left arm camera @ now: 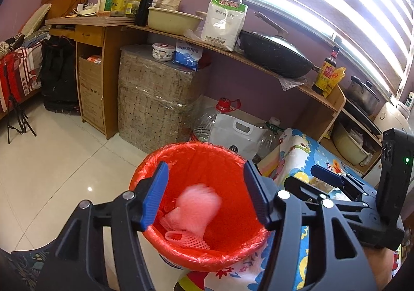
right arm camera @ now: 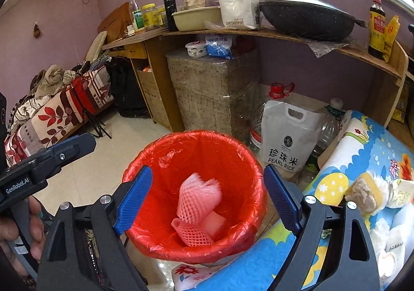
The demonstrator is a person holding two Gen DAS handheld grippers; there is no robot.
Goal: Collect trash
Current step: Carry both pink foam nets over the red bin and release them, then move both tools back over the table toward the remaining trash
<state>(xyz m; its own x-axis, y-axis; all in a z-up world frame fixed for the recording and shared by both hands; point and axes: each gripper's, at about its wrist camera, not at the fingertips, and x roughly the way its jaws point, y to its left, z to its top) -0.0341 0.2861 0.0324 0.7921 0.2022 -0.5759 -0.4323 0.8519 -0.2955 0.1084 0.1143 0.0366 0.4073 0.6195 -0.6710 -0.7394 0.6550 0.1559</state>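
- Your left gripper [left arm camera: 207, 195] hangs over the red-lined bin [left arm camera: 234, 161] with its jaws spread wide and nothing between them; the right gripper [right arm camera: 208, 200] is just as wide open and empty, poised over the same bin.
- A pink foam net [right arm camera: 200, 199] is inside the bin, blurred as if dropping, above another foam net [right arm camera: 192, 235] lying at the bottom.
- More trash [right arm camera: 364, 194] sits on the cartoon-print cloth [right arm camera: 362, 140] to your right, near the bin.
- Risk, as I judge it: both grippers crowd one opening, so swinging either away carelessly could knock them together or catch the loose liner and tip the bin.
- The cloth's edge lies against the bin; dragging it while reaching may shift the bin.
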